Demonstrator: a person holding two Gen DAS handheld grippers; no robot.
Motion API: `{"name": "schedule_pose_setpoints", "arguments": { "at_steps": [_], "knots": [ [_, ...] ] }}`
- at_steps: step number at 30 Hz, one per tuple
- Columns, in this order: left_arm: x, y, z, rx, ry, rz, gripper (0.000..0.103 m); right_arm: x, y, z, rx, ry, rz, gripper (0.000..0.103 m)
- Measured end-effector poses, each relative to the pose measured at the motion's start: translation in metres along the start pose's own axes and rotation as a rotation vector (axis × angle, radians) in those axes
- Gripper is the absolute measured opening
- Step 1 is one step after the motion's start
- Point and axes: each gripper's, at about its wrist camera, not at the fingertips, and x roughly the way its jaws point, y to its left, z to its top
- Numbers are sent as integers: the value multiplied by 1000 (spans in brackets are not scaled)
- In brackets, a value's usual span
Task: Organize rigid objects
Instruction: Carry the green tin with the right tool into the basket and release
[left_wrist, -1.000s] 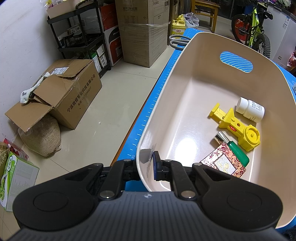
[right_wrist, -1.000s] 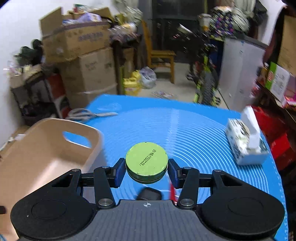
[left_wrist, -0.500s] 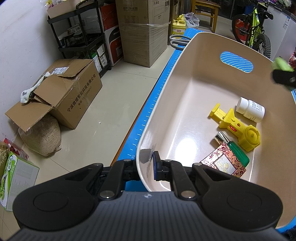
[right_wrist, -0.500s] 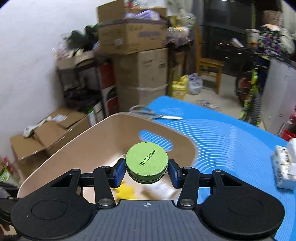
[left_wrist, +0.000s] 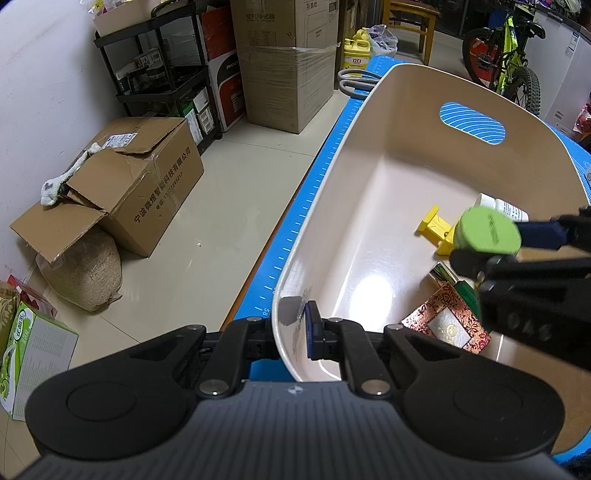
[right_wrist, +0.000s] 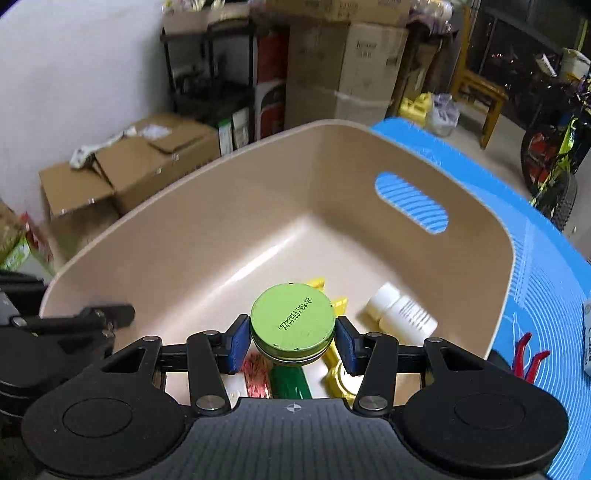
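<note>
A: Where do you stand?

B: Your left gripper (left_wrist: 291, 330) pinches the beige bin's (left_wrist: 373, 206) near rim, steadying it. Your right gripper (right_wrist: 292, 338) clamps the green tin (right_wrist: 291, 319) between its blue pads, hanging over the bin's inside.

A: What's done?

B: Beneath the tin lie a patterned box (left_wrist: 445, 325), a green bottle (right_wrist: 290, 382) and a yellow toy (left_wrist: 437, 227); just beyond, a white bottle (right_wrist: 402, 314). The tin isn't released yet (red pliers (right_wrist: 526, 356) wait on the blue mat (right_wrist: 554, 280) to your right)

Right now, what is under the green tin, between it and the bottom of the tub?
In the right wrist view, the green tin hangs over the yellow toy and green bottle on the tub floor.
</note>
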Motion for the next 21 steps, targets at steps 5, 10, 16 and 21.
{"name": "schedule_pose_setpoints", "arguments": {
  "at_steps": [5,10,16,21],
  "knots": [
    [0,0,0,-1,0,-1,13,12,2,-6,-5,74,-1,54],
    [1,0,1,-1,0,1,13,11,-2,-8,14,78,6,63],
    [2,-1,1,-1,2,3,13,-6,-9,-6,25,35,24,67],
    [2,0,0,-2,2,3,14,-41,-35,-8,105,-60,36,69]
  ]
}}
